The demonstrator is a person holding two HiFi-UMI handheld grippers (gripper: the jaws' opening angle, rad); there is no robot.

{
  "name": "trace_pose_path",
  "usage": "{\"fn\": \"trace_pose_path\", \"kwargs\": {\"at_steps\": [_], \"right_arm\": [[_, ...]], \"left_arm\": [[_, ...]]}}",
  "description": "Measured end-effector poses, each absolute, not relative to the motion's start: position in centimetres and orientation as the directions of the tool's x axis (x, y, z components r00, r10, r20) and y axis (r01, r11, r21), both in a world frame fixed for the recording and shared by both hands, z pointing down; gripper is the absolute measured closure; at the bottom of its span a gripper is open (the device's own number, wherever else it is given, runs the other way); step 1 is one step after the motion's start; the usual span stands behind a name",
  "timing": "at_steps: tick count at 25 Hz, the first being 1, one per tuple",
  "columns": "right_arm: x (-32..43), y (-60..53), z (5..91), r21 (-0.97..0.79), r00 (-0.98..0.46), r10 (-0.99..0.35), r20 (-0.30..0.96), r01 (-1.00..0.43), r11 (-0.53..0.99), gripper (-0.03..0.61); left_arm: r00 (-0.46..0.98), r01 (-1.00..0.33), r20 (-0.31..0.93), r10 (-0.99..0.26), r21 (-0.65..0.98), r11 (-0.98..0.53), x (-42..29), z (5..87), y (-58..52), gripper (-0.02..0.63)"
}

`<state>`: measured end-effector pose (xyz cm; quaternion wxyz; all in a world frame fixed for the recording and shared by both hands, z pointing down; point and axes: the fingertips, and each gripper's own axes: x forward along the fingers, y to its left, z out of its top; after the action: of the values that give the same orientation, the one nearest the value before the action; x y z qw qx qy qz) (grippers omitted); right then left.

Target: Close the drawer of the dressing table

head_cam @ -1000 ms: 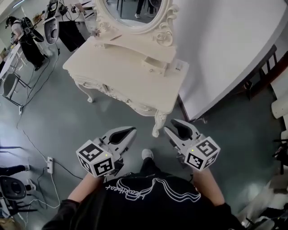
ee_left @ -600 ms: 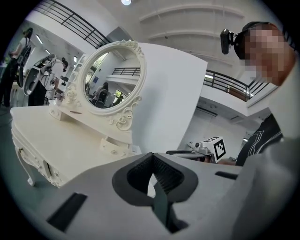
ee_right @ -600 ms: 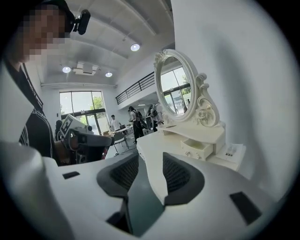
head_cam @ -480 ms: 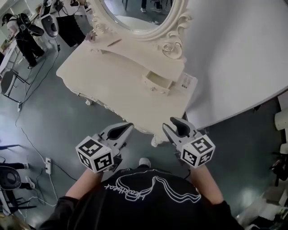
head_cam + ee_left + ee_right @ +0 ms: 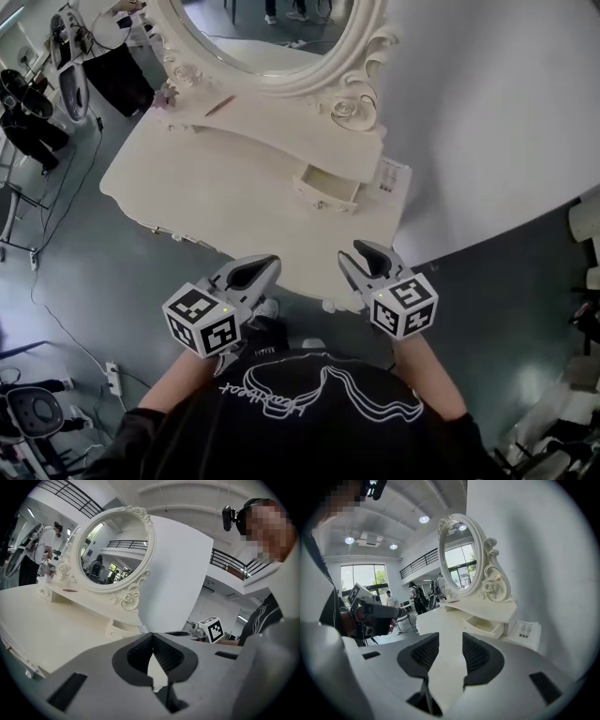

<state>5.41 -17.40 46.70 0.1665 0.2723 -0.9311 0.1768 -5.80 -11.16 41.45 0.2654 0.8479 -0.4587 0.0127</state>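
Note:
The cream dressing table (image 5: 225,202) stands in front of me under its oval mirror (image 5: 272,37). Its small drawer (image 5: 326,190) on the raised shelf at the right is pulled out, and its inside looks bare. It also shows as the drawer (image 5: 485,625) and the drawer (image 5: 116,629) in the two gripper views. My left gripper (image 5: 255,270) hovers at the table's front edge, its jaws shut on nothing (image 5: 153,637). My right gripper (image 5: 364,255) is held beside it, short of the drawer, jaws open with only the tabletop seen between them (image 5: 450,637).
A printed card (image 5: 392,178) lies on the tabletop right of the drawer. A white partition wall (image 5: 487,112) rises behind and to the right. A thin reddish stick (image 5: 218,104) rests on the shelf. A power strip (image 5: 114,378) and cables lie on the floor at left.
I have stepped closer: the table now reaches under both grippers, which were over the floor a second ago. Both grippers moved forward together; their jaws look unchanged.

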Motion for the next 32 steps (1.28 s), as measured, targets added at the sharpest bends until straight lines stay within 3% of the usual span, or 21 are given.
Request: {"fn": "trace_pose_path", "kwargs": {"at_steps": [15,32], "right_arm": [[-0.5,-24.0,53.3,-0.179,-0.579,-0.611,0.54,-0.788,0.589,0.44],[-1.1,-27.8,59.4,-0.106,-0.389,-0.687,0.614,-0.903,0.416,0.446]], "left_arm": [[0.701,-0.697,0.296,-0.649,0.479,-0.534,-15.1,44.7,-19.9,0.611],[0.727,-0.676,0.337,-0.599,0.506,-0.536,-20.2,47.6,-23.5,0.611]]}}
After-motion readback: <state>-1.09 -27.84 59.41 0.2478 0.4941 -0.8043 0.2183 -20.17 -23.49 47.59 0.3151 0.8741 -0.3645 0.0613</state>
